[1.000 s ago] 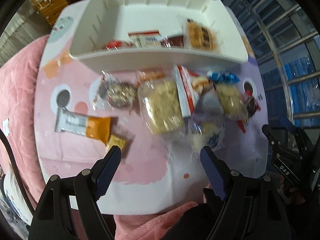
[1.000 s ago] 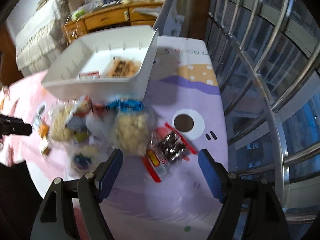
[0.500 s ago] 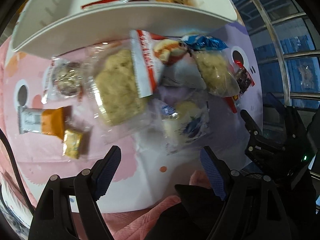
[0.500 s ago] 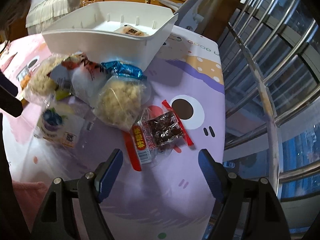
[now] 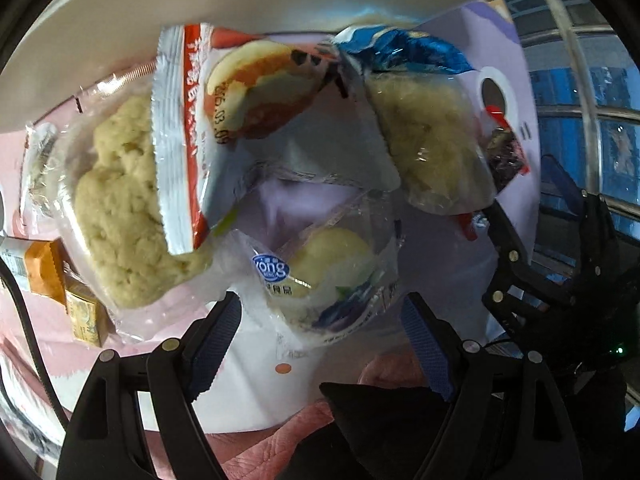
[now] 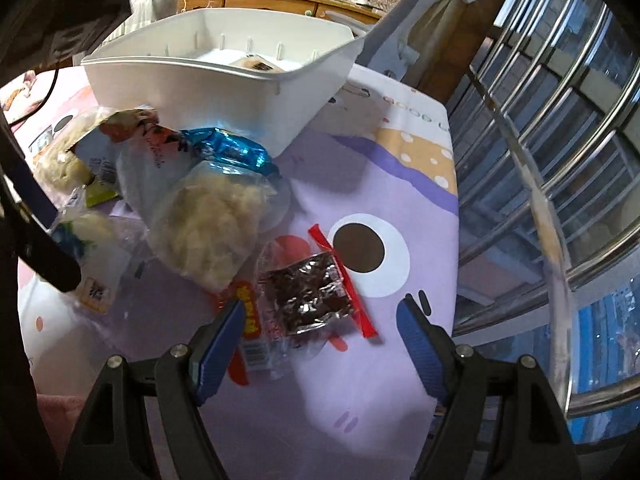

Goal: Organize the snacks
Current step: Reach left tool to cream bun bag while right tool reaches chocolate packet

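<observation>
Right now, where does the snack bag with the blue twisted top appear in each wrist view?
Left wrist: the blue-topped bag lies upper right, below the white bin.
Right wrist: the same bag lies left of centre, against the bin's front wall.
Shared landmark: the dark snack packet with red edges, beside the bag.

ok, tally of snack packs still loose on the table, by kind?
Clear bags of pale puffed cakes: 2
Bread or bun packs: 2
Dark snack with red trim: 1
Orange bar: 1
Small gold pack: 1
Total: 7 clearly visible
</observation>
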Demonstrator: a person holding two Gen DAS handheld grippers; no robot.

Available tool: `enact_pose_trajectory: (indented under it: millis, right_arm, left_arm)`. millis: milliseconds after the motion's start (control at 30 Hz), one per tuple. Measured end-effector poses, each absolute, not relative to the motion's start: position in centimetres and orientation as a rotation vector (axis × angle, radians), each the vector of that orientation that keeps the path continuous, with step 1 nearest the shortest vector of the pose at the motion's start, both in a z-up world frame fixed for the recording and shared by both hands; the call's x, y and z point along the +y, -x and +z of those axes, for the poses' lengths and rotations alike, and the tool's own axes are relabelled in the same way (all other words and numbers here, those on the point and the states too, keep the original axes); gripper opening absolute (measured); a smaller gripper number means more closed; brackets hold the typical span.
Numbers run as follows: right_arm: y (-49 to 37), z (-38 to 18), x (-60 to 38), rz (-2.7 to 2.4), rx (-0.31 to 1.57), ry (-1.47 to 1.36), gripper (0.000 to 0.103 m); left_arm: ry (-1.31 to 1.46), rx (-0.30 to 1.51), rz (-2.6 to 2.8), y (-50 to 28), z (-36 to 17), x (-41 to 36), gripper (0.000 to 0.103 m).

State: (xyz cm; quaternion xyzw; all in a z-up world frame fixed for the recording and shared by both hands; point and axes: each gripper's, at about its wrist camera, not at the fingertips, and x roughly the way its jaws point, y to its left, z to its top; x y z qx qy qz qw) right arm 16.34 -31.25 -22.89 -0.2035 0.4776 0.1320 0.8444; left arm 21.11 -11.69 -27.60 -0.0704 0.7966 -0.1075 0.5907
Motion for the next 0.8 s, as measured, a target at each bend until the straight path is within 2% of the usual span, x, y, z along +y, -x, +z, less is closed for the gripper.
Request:
enact_pose_trajectory:
  millis: [367,600,800]
  right_arm:
    - [-17.9,-24.1,-31.1,0.413,1.052,0.399,0.077]
    - [-18.2,-24.3,-31.4,0.424,1.079,0.357,0.070]
    - [-18.0,-23.9,-32.2,0.409,1.089,0.301,0.057]
  left_arm:
    - [0.306,1.952,-0.179,-22.6,-30.4,-12.3,0.080]
    - [0.362,1.994,-0.144,-22.8,-31.4,-12.1,0.074]
    - [0.391,1.994,-0.124,-22.6,-31.8,-11.6,0.066]
